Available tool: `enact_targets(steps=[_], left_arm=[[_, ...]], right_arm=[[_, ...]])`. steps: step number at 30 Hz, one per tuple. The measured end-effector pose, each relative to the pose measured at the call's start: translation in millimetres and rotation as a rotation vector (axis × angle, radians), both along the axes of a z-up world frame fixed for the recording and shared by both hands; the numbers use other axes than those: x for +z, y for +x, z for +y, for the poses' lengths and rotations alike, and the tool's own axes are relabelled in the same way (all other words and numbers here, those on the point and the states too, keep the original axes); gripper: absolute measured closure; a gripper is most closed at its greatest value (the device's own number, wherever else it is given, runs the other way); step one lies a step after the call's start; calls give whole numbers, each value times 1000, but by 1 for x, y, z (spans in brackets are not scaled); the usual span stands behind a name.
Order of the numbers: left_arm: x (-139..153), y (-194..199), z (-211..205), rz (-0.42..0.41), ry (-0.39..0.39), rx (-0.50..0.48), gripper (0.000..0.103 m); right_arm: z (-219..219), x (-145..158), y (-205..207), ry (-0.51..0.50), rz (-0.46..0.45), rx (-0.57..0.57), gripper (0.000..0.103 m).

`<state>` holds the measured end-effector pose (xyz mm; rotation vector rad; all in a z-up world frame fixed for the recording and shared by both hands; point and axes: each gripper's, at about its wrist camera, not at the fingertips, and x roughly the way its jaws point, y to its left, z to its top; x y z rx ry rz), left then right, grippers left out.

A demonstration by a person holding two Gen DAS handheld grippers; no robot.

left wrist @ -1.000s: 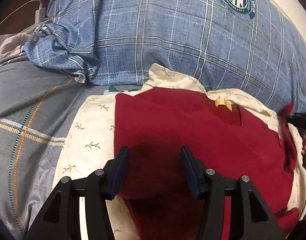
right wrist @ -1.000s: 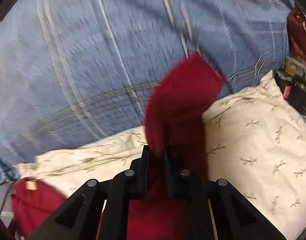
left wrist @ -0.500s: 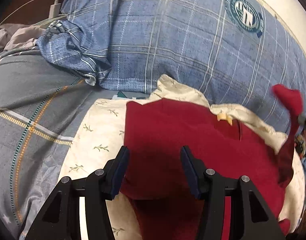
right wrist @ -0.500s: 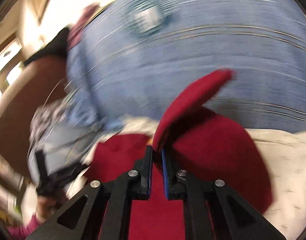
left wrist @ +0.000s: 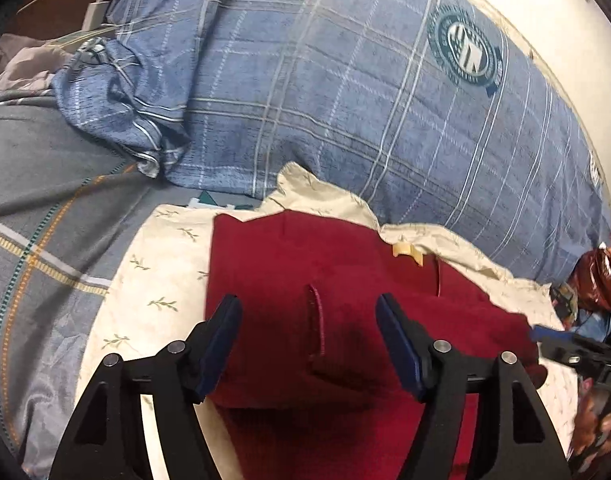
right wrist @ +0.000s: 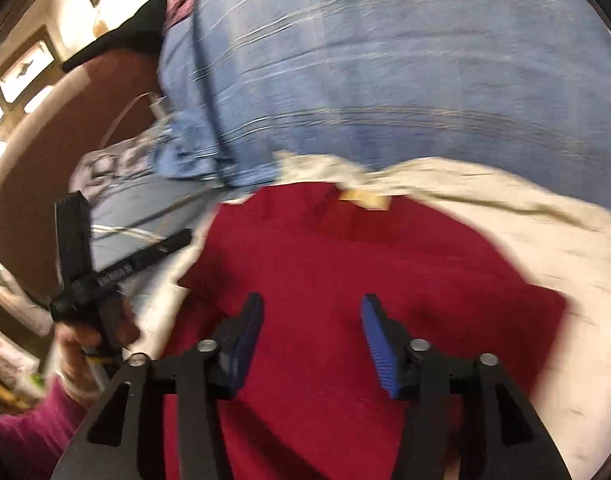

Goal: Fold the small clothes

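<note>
On the bed, mid-fold: my left tool (left wrist: 307,344) hangs w/ jaws spread wide, nothing between them, over the dark red garment (left wrist: 345,300). My right tool (right wrist: 311,338) is likewise wide apart & empty, its blue pads (right wrist: 379,340) above the same red cloth.

The garment lies spread on a cream leaf-print cloth (left wrist: 153,292), which shows along the garment's left edge & beyond its far edge. A small tan tag (left wrist: 405,250) sits at the garment's far edge, at the neckline. A raised seam or hem edge (left wrist: 317,320) runs across the red fabric between my left tool's fingers; whether it's a folded-over flap I can't tell for sure. The garment's right part bunches in a thicker layer near the cloth's right edge.

Behind, touching the cream cloth's far edge, a blue plaid pillow (left wrist: 345,92) w/ a round green crest (left wrist: 467,50). Grey striped bedding (left wrist: 45,220) lies left of the cloth. A white charger & cable (left wrist: 95,12) rest at the far-left corner, past the pillow.

Right-wrist view is motion-blurred; it catches my left hand (right wrist: 87,340), pink sleeve below it, at the frame's left, beside the cloth's left edge.
</note>
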<state>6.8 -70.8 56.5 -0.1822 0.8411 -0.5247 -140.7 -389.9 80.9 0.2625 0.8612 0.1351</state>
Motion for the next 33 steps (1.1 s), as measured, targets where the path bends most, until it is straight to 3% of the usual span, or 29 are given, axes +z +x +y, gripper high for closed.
enact_targets(steps=[2,4,7,9,13,14,16,19,22,25,27,29,30,31,33], left_arm=[[-6,4,-10,20,17,-6,36],[-13,10,-22,49,34,-17,38],[-20,17,-34,54,69,-12,56],[-22,21,-37,50,72,0,74],[-23,21,-42,30,72,9,94],[-20,20,-42,14,72,8,98],[-11,15,-39,-14,26,-1,98],[4,9,-25,-53,-34,-10,98],[11,6,-14,-89,-58,20,98],[-3,10,-16,-47,-14,44,98],[-20,13,-26,18,57,54,98],[-29,11,-31,33,102,53,98],[-27,10,-33,26,110,53,98],[-24,9,-33,25,119,55,98],[-20,8,-30,25,100,57,98]], right_arm=[[-26,5,-21,-77,4,-97,36],[-61,-1,-40,-83,26,-214,35],[-99,-15,-48,7,76,-324,35],[-115,-27,-45,80,73,-343,35],[-125,-57,-19,187,119,-358,36],[-125,-66,-11,209,148,-368,39],[-123,-67,-3,200,128,-381,81],[-118,-39,0,156,15,-357,89],[-112,-17,2,80,-70,-347,90],[-101,-18,17,-50,-101,-339,87],[-94,-36,32,-152,-8,-332,75],[-98,-46,29,-104,70,-345,75],[-100,-42,17,-62,49,-355,68],[-101,-36,4,-36,23,-363,54],[-97,-20,-26,-16,-12,-347,42]])
